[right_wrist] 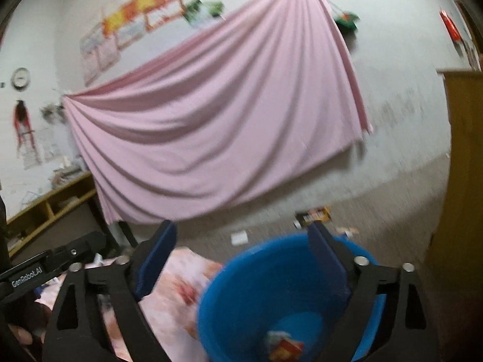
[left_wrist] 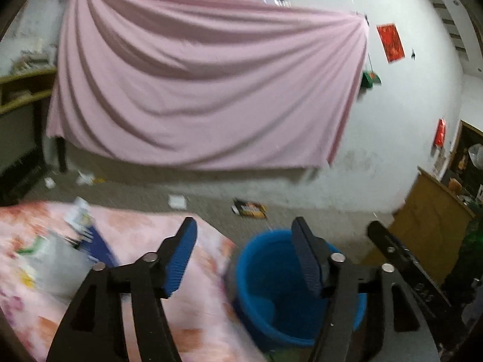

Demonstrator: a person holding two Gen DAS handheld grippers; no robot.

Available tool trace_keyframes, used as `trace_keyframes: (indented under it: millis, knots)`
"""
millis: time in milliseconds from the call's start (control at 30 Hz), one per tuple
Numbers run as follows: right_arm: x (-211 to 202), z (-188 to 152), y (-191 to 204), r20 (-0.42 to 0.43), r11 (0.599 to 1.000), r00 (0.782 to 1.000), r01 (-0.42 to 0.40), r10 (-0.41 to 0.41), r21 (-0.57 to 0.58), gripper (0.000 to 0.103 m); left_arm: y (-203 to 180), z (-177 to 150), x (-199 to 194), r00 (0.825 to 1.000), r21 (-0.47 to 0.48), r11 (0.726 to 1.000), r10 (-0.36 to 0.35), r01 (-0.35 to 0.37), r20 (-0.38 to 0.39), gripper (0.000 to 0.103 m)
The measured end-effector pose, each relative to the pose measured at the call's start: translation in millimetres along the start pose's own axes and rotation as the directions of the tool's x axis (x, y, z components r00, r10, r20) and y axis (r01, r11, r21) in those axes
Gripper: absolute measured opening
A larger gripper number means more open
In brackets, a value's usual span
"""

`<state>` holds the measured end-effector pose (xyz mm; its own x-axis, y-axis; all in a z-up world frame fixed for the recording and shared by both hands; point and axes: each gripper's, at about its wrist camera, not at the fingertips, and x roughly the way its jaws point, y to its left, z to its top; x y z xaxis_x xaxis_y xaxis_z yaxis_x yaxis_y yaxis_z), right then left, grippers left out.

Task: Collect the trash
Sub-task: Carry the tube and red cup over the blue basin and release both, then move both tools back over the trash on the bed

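Observation:
A blue bucket [left_wrist: 256, 274] stands on the floor beside a bed with a pink floral cover [left_wrist: 187, 316]. My left gripper [left_wrist: 244, 223] is open above the bed's edge and the bucket's rim, with nothing between its blue pads. My right gripper [right_wrist: 241, 226] is open wide over the bucket [right_wrist: 229, 301] and is also empty. A red and yellow wrapper [right_wrist: 285, 347] lies at the bucket's bottom. On the bed lie a blue packet [left_wrist: 98, 246] and a grey bag [left_wrist: 60, 268]. A dark orange packet [left_wrist: 249, 208] and a white paper [left_wrist: 178, 201] lie on the floor beyond.
A pink sheet [left_wrist: 196, 90] hangs on the far wall. A wooden cabinet [left_wrist: 428, 229] stands to the right of the bucket, and low shelves [right_wrist: 51, 208] stand at the left. More scraps [left_wrist: 84, 178] lie on the floor under the sheet. Both views are blurred.

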<state>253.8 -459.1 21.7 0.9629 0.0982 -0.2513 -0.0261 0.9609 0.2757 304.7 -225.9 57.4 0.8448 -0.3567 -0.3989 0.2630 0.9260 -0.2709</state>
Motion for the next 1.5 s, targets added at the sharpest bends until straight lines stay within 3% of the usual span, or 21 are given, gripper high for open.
trace_keyframes:
  millis: [67,233,533,733,867,1033,1167,1233,1367,1500]
  knots:
    - [-7,3,15,0.052,0.999,0.998,-0.037,0.038,-0.024,0.103,16,4,-24,0.996,0.001,0.999,0.040,-0.040,0.076,0.081]
    - [-18,9,53,0.143,0.993,0.985,-0.084,0.095,-0.084,0.103,52,8,-75,0.964,-0.007,0.990,0.139,-0.141,0.226,0.101]
    - [-27,0,121,0.230,0.964,0.943,-0.204,0.241,-0.171,0.103,105,1,-143,0.899,0.044,0.956,0.258,-0.292,0.353,0.101]
    - [-22,-14,166,0.223,0.933,0.921,-0.266,0.321,-0.242,0.103,136,-12,-167,0.862,0.033,0.931,0.323,-0.363,0.391,0.101]
    - [-13,-24,184,0.189,0.919,0.920,-0.288,0.344,-0.268,0.103,161,-19,-174,0.850,0.023,0.918,0.357,-0.395,0.387,0.101]
    - [7,-35,199,0.108,0.913,0.939,-0.282,0.325,-0.296,0.103,186,-31,-162,0.865,0.020,0.911,0.384,-0.412,0.323,0.101]
    - [37,-45,208,-0.033,0.907,0.963,-0.264,0.269,-0.328,0.103,205,-38,-143,0.895,-0.006,0.919,0.385,-0.394,0.227,0.101]
    - [49,-53,208,-0.087,0.909,0.964,-0.266,0.252,-0.321,0.103,214,-42,-131,0.913,-0.026,0.927,0.372,-0.373,0.169,0.101]
    - [75,-60,209,-0.206,0.907,0.955,-0.274,0.216,-0.319,0.103,224,-46,-109,0.936,-0.043,0.938,0.346,-0.344,0.066,0.101]
    - [96,-71,213,-0.323,0.894,0.927,-0.300,0.191,-0.332,0.087,231,-49,-85,0.951,-0.046,0.950,0.307,-0.308,-0.029,0.099]
